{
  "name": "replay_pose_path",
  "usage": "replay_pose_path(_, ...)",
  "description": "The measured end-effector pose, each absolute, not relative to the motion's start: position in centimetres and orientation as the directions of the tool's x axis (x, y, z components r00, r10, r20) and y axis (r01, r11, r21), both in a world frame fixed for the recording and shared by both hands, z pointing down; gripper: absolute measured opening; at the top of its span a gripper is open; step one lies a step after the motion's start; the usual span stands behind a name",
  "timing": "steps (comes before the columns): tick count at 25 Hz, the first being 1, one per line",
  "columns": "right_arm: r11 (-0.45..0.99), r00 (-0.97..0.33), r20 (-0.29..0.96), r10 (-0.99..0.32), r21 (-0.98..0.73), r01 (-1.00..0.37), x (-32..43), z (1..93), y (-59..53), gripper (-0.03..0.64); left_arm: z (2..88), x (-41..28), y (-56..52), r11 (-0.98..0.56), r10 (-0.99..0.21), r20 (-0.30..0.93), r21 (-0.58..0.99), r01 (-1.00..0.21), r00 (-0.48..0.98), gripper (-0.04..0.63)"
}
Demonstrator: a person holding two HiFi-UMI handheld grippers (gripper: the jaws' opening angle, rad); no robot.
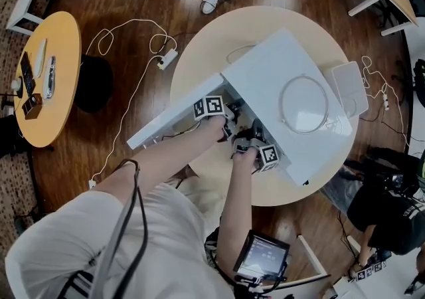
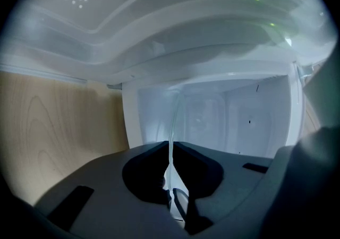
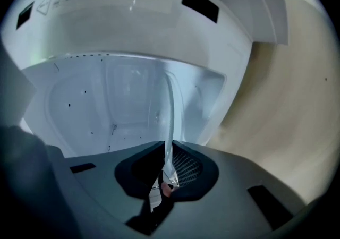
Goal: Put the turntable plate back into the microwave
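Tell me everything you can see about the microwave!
The microwave is a white box on a round, light wooden table. Its door is swung wide open. Something round with a thin rim lies on its top. Inside, the walls look white with tiny dark dots. The left gripper and right gripper reach into its open front, each closed on the edge of a clear turntable plate.

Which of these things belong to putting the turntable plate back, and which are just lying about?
In use: turntable plate, microwave, left gripper, right gripper.
Lying about: power strip, orange side table, flat white board beside the microwave.
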State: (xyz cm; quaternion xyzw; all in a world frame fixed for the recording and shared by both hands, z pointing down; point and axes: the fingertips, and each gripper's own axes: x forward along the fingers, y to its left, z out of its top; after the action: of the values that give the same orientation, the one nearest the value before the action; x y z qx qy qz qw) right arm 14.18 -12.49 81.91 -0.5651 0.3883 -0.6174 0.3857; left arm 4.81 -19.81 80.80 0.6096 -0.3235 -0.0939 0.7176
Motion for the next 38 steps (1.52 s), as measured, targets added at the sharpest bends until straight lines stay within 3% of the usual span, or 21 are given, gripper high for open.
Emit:
replay_pose_path(5, -0.396, -0.023, 0.396, -0.918, -0.912, 0.104, 14.5, 82.7, -12.3, 0.025, 81.3, 4.8, -19.6, 0.240, -0.519, 0.367, 0.929, -0.280, 0.772, 0.032)
replay_pose_path(16, -0.352, 0.051, 0.358, -0.932, -0.931, 0.094, 15.8, 82.1, -13.8, 0.020, 81.3, 5.7, -20.4, 0.232, -0.520, 0.367, 0.930, -0.286, 0.772, 0.032)
replay_pose_path(22, -0.403, 0.098, 0.405, -0.909, -0.914, 0.039, 16.9, 82.0, -13.3, 0.020, 81.9, 6.9, -20.2, 0.190, -0.429, 0.445, 0.895, -0.402, 0.786, 0.032)
replay_pose_path(31, -0.431, 0.034, 0.430, -0.902, -0.901, -0.058, 15.9, 81.5, -13.3, 0.048, 82.1, 6.4, -20.4, 0.191, -0.432, 0.490, 0.870, -0.454, 0.757, 0.032)
replay_pose_path(38, -0.379, -0.002, 0.380, -0.925, -0.924, -0.044, 15.5, 80.2, -12.3, 0.072, 82.1, 5.8, -20.9, 0.196, -0.462, 0.505, 0.860, -0.471, 0.729, 0.032)
